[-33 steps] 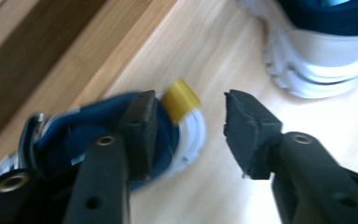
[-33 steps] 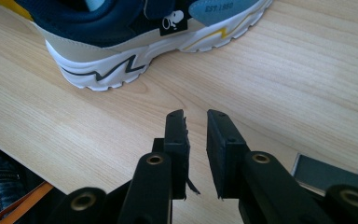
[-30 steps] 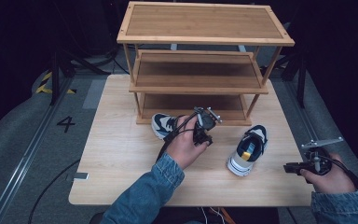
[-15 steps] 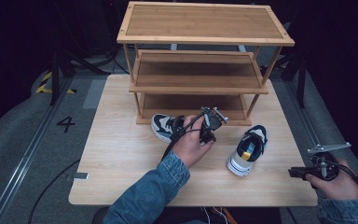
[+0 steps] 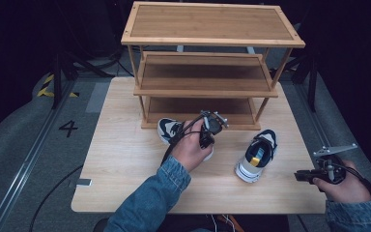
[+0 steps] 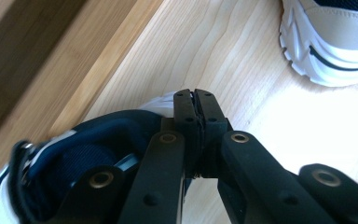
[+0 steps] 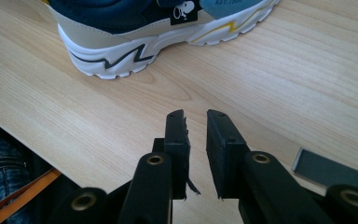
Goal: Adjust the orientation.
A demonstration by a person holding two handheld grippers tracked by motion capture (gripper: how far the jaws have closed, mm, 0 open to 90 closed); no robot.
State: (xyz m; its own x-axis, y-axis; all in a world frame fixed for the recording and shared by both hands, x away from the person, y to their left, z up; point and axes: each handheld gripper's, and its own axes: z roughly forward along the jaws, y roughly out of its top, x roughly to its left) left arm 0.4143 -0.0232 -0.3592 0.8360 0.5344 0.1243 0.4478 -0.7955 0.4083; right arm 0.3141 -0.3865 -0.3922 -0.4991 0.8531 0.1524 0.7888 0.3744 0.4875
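My left gripper (image 5: 206, 140) has just closed its jaws; the tips meet on the heel collar of the left shoe (image 6: 88, 154), a thin strip of it pinched between them. That shoe lies on the worktop (image 5: 125, 159) just in front of the rack (image 5: 207, 87), beside its bottom shelf. My right gripper (image 7: 196, 126) hovers near the worktop's right front corner with a narrow gap between its jaws, nothing in it. The right shoe (image 5: 257, 154) lies between the two grippers, apart from both, toe toward me. Its side carries a small black tag with a cartoon figure and a grey patch whose lettering I cannot read for certain. A "4" (image 5: 68, 127) marks the floor at left. Bare worktop lies to the left of the left shoe and in front of both.
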